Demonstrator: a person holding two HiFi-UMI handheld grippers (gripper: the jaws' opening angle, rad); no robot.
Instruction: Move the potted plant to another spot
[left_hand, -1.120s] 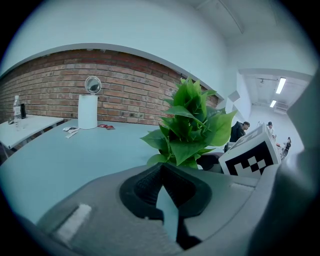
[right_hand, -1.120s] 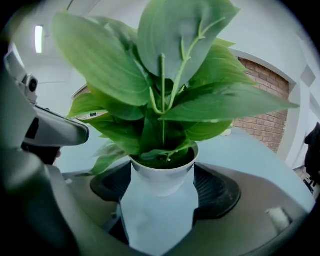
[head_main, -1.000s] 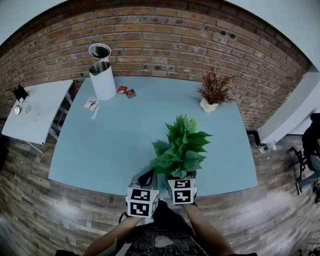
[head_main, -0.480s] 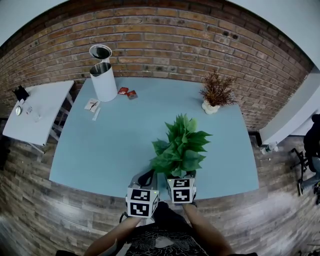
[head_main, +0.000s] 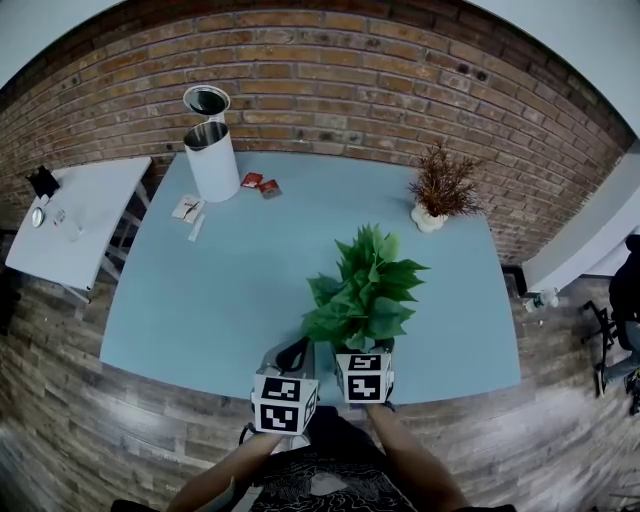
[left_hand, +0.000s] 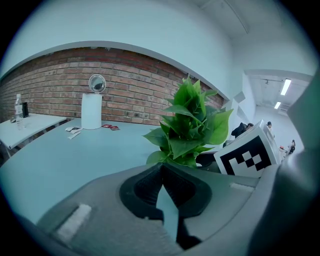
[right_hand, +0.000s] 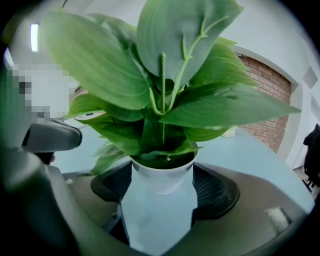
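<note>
Potted plant (head_main: 362, 290), one of two plants over the blue table (head_main: 200, 300), is occupying the 6 o'clock edge, while one brown dried plant (head_main: 440, 185) is sitting at 2 o'clock. Two grippers are reaching forward side by side: the right gripper (right_hand: 162, 187) is clamping the green plant's white pot, and the left gripper (left_hand: 162, 184), at its 8 o'clock, is holding its jaws together on nothing. One white bin (head_main: 212, 160) and two red packets (head_main: 260, 184) are resting at 11 o'clock.

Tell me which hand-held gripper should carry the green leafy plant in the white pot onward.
Right. The right hand-held gripper clamps the white pot of the green leafy plant; the left hand-held gripper is shut on nothing beside it.
</note>
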